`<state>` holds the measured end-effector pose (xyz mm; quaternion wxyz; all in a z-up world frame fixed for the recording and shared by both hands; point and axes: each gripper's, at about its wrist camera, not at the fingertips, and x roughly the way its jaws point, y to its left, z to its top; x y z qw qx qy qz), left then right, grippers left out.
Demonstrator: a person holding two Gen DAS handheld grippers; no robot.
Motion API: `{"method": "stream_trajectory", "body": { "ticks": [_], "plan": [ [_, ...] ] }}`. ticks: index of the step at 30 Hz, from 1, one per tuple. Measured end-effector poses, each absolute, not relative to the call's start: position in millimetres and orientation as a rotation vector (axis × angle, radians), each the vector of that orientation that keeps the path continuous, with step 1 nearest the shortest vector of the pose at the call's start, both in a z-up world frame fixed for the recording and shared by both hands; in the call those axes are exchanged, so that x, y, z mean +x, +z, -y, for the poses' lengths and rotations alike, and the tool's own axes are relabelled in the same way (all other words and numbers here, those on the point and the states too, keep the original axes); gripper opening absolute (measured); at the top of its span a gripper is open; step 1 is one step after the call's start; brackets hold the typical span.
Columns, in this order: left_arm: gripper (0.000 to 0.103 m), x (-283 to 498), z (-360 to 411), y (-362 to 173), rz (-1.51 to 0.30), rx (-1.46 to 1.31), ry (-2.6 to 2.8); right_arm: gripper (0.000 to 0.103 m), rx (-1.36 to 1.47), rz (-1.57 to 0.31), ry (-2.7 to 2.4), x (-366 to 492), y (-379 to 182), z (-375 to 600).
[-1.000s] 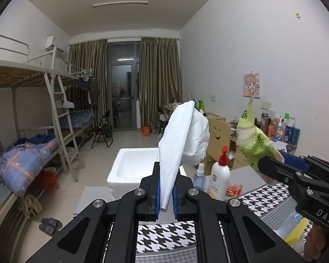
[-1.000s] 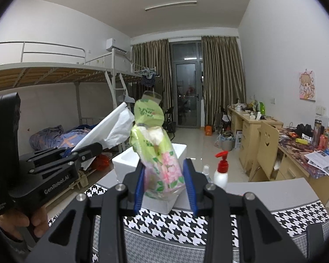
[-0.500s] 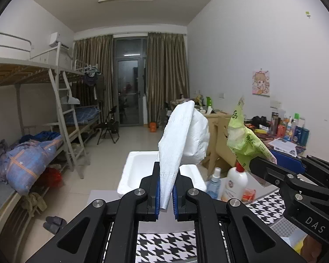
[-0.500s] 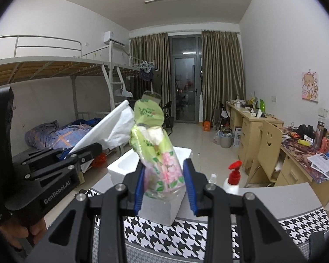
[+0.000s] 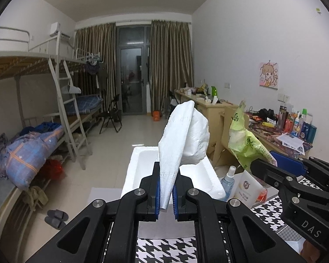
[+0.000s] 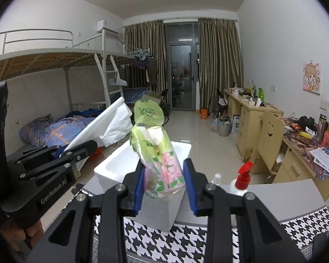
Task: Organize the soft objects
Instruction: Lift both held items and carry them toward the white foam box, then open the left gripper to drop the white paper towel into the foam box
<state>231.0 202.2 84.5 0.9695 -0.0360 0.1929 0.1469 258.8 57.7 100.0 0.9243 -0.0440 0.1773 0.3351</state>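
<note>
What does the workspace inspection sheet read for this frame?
Surface: houndstooth cloth on a grey table.
Job's things: white tissue wad; green tissue pack; open white foam box ahead.
Clutter: red-capped pump bottle, small spray bottle.
Grippers: left claw shut on the tissue wad; right claw shut on the tissue pack.
Cables: nothing seen.
Surroundings: bunk beds, desks, curtains.
</note>
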Motion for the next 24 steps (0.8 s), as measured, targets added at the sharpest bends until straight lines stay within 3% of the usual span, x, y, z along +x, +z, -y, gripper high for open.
{"method": "stream_trajectory", "body": {
  "ticks": [24],
  "plan": [
    [0.009, 291, -224, 61, -0.503, -0.079, 0.275, 0.038, -0.088, -0.430, 0.635, 297, 95, -84]
  ]
}}
